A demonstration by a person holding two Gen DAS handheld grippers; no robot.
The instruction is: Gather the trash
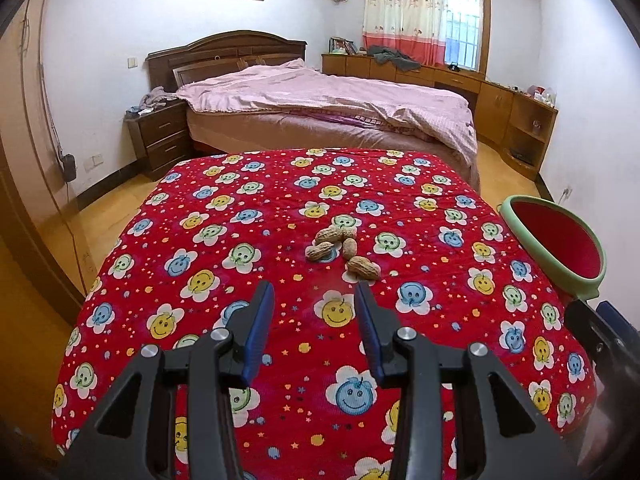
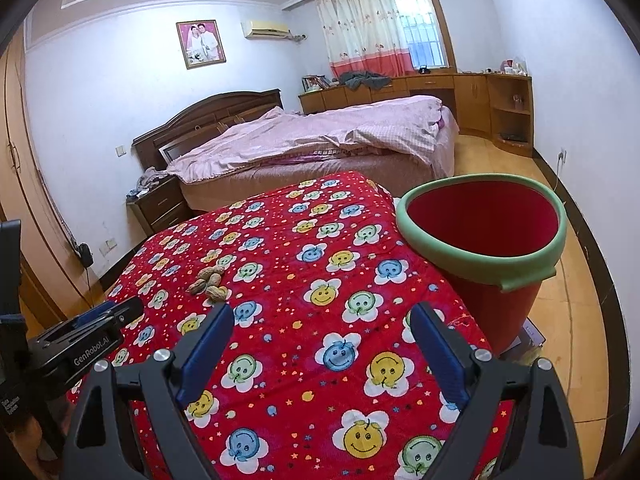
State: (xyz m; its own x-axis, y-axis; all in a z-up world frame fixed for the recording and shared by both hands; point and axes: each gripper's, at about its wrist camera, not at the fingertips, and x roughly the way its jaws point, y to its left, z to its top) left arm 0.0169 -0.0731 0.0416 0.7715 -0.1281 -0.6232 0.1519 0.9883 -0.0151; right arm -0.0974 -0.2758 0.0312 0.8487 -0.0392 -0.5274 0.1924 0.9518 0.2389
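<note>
A small heap of peanuts point(image 1: 342, 249) lies on the table, which is covered by a red cloth point(image 1: 280, 360) printed with smiling flowers. I count about five of them in the shell, touching one another, near the middle of the cloth. Their long axes go in different ways: in the left wrist view the nearest peanut point(image 1: 363, 268) lies across, a little slanted, the one behind it point(image 1: 349, 248) stands almost along the view line, and the two on the left lie more or less crosswise.

The left claw point(image 1: 314, 304) hangs just in front of the heap, pointing downward at the cloth. Its jaws are partly open and nothing is between them; the right blue pad point(image 1: 366, 320) is close to the nearest peanut but I cannot tell if it touches.

The right claw point(image 2: 322, 328) is over the cloth further to the right, well apart from the peanuts point(image 2: 209, 280). Its jaws stand wide open and hold nothing.

A red bin with a green rim point(image 2: 480, 220) stands upright at the right edge of the table, mouth up, and its inside looks empty as far as I can see. The body of the left claw point(image 2: 72, 340) shows at the left of the right wrist view
</note>
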